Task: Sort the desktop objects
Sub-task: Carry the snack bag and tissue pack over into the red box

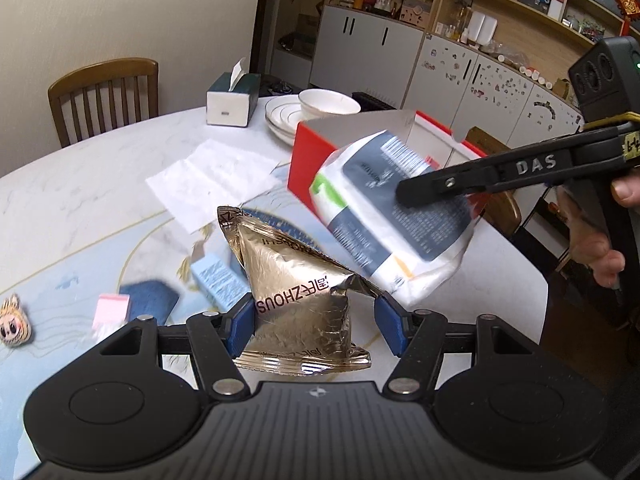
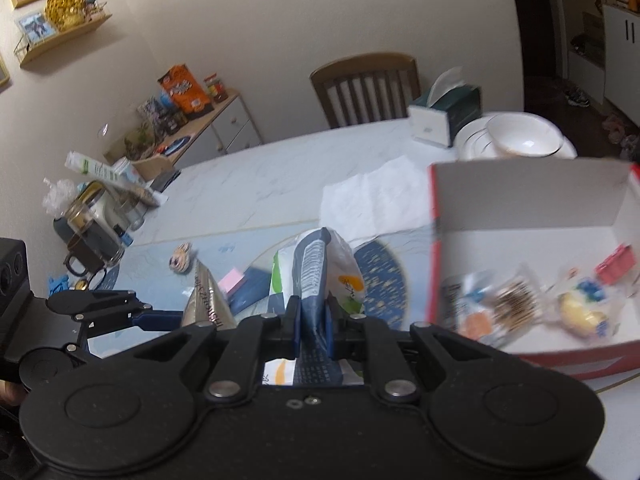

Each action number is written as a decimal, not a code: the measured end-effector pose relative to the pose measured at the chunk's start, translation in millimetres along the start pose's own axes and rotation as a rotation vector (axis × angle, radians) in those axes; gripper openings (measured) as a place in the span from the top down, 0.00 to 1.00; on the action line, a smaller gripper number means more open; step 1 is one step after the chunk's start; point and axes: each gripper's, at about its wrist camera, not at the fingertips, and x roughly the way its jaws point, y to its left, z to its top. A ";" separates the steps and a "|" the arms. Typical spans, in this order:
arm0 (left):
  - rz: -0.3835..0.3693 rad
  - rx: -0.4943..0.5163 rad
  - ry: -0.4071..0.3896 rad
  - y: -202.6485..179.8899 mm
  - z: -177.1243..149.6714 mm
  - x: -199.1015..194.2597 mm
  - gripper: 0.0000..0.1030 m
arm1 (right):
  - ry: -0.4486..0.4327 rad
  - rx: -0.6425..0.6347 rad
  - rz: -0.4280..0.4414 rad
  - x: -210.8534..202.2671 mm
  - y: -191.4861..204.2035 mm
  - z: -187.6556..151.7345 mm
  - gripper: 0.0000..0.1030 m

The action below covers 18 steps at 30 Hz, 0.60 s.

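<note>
My left gripper (image 1: 316, 320) is shut on a gold foil snack packet (image 1: 296, 284) and holds it above the table; the packet also shows in the right wrist view (image 2: 206, 300). My right gripper (image 2: 312, 330) is shut on a white and dark blue pouch (image 2: 316, 276), held in the air beside the red box. In the left wrist view the pouch (image 1: 392, 216) hangs in front of the red box (image 1: 308, 160), with the right gripper's finger (image 1: 440, 186) across it. The open red box (image 2: 520, 200) holds several wrapped snacks (image 2: 516, 300).
On the table lie a white napkin (image 1: 212, 180), a pink sticky pad (image 1: 110, 310), a light blue box (image 1: 218, 278), a dark blue item (image 1: 152, 300) and a small doll head (image 1: 14, 320). A tissue box (image 1: 232, 100) and stacked plates with a bowl (image 1: 320, 108) stand at the back. Glass jars (image 2: 92, 236) stand at the left.
</note>
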 end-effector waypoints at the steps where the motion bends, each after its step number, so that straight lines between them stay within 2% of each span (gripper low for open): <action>1: 0.002 -0.003 -0.004 -2.8 3.7 1.4 0.39 | -0.010 0.000 -0.002 -5.0 -5.0 3.2 0.90; 8: 0.017 -0.005 -0.027 -23.7 29.2 12.8 0.39 | -0.058 0.000 -0.039 -29.2 -47.5 25.1 0.90; 18: 0.049 0.017 -0.049 -51.0 68.2 36.4 0.39 | -0.091 0.023 -0.089 -38.8 -106.3 41.8 0.90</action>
